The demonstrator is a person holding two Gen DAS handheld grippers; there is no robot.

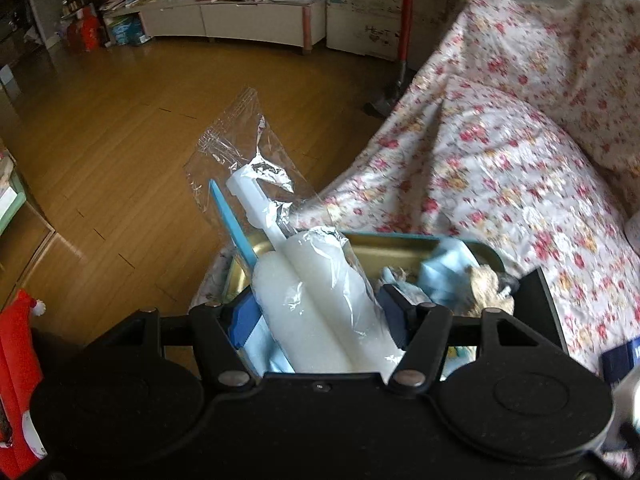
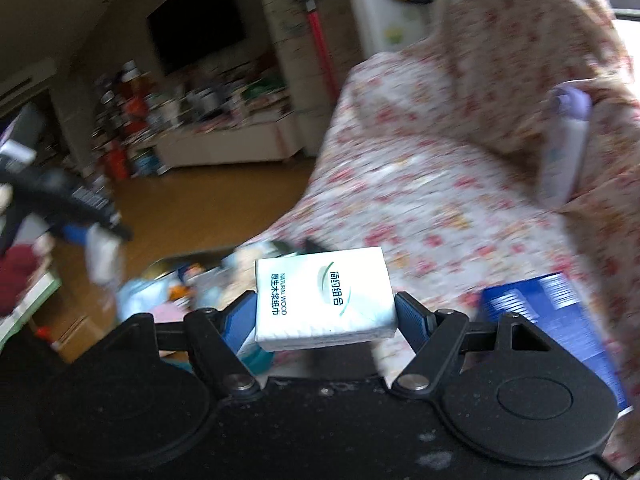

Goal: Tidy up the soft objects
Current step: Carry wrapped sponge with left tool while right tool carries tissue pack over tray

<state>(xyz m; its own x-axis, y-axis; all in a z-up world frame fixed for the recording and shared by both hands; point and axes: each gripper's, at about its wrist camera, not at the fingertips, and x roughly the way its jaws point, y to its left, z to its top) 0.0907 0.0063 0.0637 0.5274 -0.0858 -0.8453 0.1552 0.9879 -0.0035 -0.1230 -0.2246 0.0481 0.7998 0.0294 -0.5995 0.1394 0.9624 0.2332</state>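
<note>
Fingers of left gripper (image 1: pixel 316 316) clamp bagged foam rolls (image 1: pixel 320 304) over tin (image 1: pixel 400 246); right gripper (image 2: pixel 326 314) pinches tissue pack (image 2: pixel 324 300). Risk: slick wrap slipping, rolls overhanging tin's 11 o'clock rim.

The left gripper (image 1: pixel 316 316) has its blue pads clamped against a wrapped white bundle (image 1: pixel 320 304); the right gripper (image 2: pixel 326 312) pinches a tissue pack (image 2: pixel 324 300) between its pads.
</note>
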